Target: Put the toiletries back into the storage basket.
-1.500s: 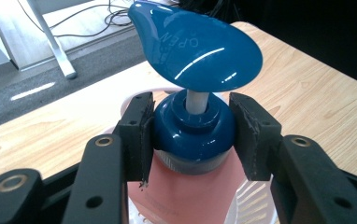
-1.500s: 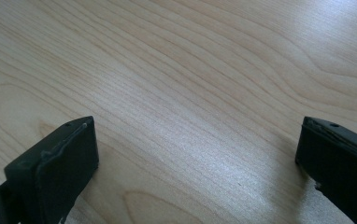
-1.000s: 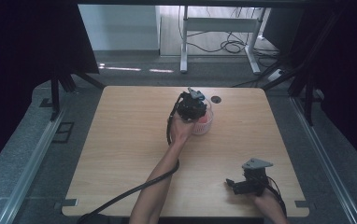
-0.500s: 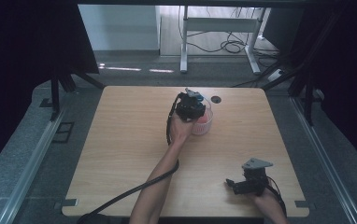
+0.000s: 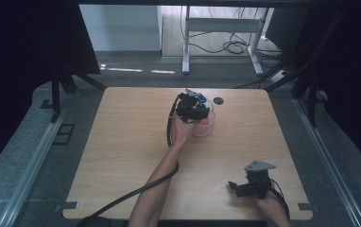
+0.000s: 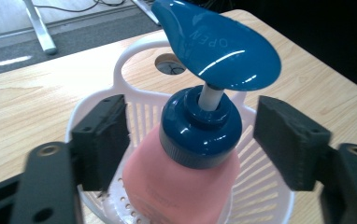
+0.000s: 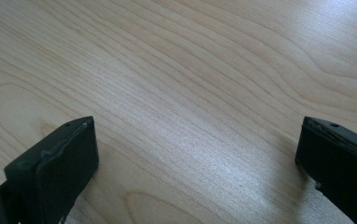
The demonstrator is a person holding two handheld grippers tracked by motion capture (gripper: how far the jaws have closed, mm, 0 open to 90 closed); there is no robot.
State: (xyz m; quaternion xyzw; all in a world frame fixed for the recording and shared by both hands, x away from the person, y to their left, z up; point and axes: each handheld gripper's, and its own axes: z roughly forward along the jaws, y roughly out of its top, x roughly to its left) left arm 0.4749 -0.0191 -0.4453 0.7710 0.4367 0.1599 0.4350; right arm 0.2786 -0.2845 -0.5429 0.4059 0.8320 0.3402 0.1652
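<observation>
A pink pump bottle with a dark blue pump head stands inside a white slotted basket, toward the back middle of the table. My left gripper is open, its jaws standing either side of the bottle's blue collar with gaps on both sides. In the high view the left gripper hovers over the basket. My right gripper is open just above bare wood, with nothing between its jaws; it sits near the front right of the table.
A round cable hole lies in the tabletop behind the basket. The left gripper's cable trails across the front of the table. Beyond the far edge are the legs of a white desk and cables on the floor.
</observation>
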